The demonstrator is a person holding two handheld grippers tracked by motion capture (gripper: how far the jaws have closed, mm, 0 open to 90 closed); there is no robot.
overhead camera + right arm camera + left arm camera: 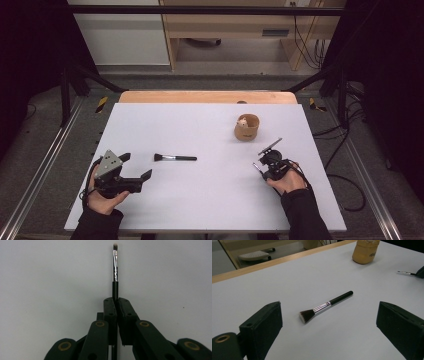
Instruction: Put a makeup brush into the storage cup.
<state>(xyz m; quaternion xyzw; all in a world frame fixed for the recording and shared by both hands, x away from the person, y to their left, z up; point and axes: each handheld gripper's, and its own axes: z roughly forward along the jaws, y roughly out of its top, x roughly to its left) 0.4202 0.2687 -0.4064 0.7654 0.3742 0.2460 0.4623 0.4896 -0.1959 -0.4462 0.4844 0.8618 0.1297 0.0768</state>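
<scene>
The white surface (210, 200) carries 3 things of interest, spread well apart. Toward the far right stands a tan wooden cup (247, 127), upright, with something pale inside that is too small to name. Near the left centre lies a flat-topped makeup brush (174, 157), black handle pointing right, bristles pointing left, touching nothing else.

The left gripper (136, 171) rests low at the near left, its fingers (263, 327) spread wide apart and empty; in the left gripper view the makeup brush lies between and just beyond them, aligned for a pickup.

The right gripper (264, 161) sits at the near right, near the cup but apart from it. Its fingers (110, 315) are pressed together on the black handle of a thin detail brush (115, 270), whose silver ferrule and small tip stick straight out ahead.

The step in hand looks like gathering brushes into the cup: 1 held, 1 waiting. The next move probably calls for lifting the thin brush over the cup's rim and tipping it upright before letting go, while the left gripper advances and closes on the makeup brush's handle.
</scene>
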